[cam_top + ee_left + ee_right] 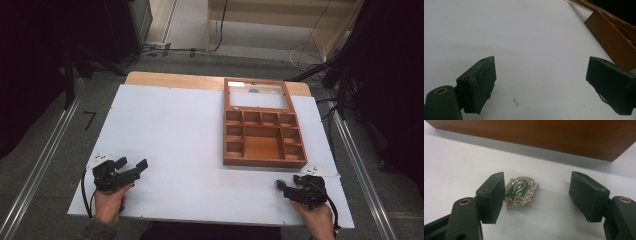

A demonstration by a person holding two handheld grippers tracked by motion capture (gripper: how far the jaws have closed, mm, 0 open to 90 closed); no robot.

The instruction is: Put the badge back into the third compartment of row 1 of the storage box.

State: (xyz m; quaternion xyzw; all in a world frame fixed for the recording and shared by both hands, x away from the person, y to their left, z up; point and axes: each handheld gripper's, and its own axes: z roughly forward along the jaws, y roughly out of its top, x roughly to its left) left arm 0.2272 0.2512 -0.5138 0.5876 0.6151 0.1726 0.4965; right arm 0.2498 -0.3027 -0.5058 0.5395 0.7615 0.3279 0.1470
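Right gripper view: we count one green-and-silver badge (520, 191) on the white table (454, 162), between the right gripper's (537, 197) parted jaws, beside one wooden box (544, 135); left gripper (540, 85) gapes, holding nothing

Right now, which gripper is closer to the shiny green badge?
The right gripper. The green badge lies on the white table between its open jaws, against one pad. The left gripper rests far across the table, jaws open over bare surface.
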